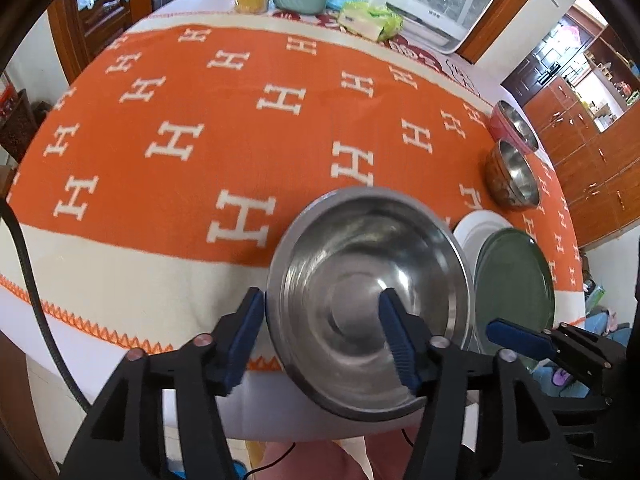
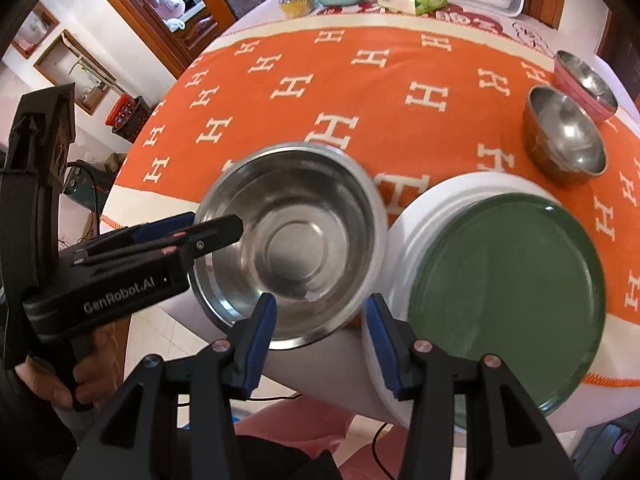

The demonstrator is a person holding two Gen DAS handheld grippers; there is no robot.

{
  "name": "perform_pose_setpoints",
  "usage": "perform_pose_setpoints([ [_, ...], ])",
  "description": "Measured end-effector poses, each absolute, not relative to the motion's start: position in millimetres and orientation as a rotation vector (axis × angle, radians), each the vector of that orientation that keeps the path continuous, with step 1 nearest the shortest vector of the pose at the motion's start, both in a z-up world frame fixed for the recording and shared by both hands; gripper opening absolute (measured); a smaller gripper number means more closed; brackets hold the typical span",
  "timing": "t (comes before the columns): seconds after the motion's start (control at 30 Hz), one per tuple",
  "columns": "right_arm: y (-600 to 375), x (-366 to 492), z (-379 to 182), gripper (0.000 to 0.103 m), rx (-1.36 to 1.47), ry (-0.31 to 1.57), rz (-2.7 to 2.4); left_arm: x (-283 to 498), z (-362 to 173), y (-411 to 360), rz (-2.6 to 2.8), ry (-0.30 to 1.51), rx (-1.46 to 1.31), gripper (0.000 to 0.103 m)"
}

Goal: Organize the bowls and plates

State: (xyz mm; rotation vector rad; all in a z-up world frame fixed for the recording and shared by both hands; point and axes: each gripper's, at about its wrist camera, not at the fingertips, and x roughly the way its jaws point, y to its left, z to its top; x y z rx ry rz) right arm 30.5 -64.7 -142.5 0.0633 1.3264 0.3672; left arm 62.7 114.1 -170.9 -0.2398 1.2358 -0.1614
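**Steel bowl released at the table's near edge, both claws spread**

Left wrist view: the left gripper (image 1: 324, 340) stood spread, one pad outside the large steel bowl (image 1: 368, 300) and one inside over its floor, neither pressing on the wall. The bowl sat at the near edge of the orange cloth (image 1: 240, 120), just beside the green plate (image 1: 516, 280) stacked on a white plate (image 1: 472, 228). A careless lift could have hooked the rim and tipped the bowl off the edge.

Right wrist view: the right gripper (image 2: 320, 340) was also spread, holding nothing, with the bowl's near rim between its pads and the stacked plates just beside it. A sideways swing could have knocked the plates. Two small bowls, a brass-toned bowl (image 2: 564, 136) and a pink bowl (image 2: 584, 84), waited well apart at far right, with nothing between them and the big one.
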Motion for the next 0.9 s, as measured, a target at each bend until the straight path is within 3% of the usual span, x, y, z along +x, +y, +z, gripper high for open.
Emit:
perform_pose_setpoints([
  [0.7,-152,46,-96,0.048,0.058,1.136,0.475,76,-101,15,-0.138,1.099,-0.206,0.069],
  [0.9,-193,55,-84,0.058,0.056,1.102,0.5,83,-88,-29,-0.112,1.094,-0.192,0.071],
])
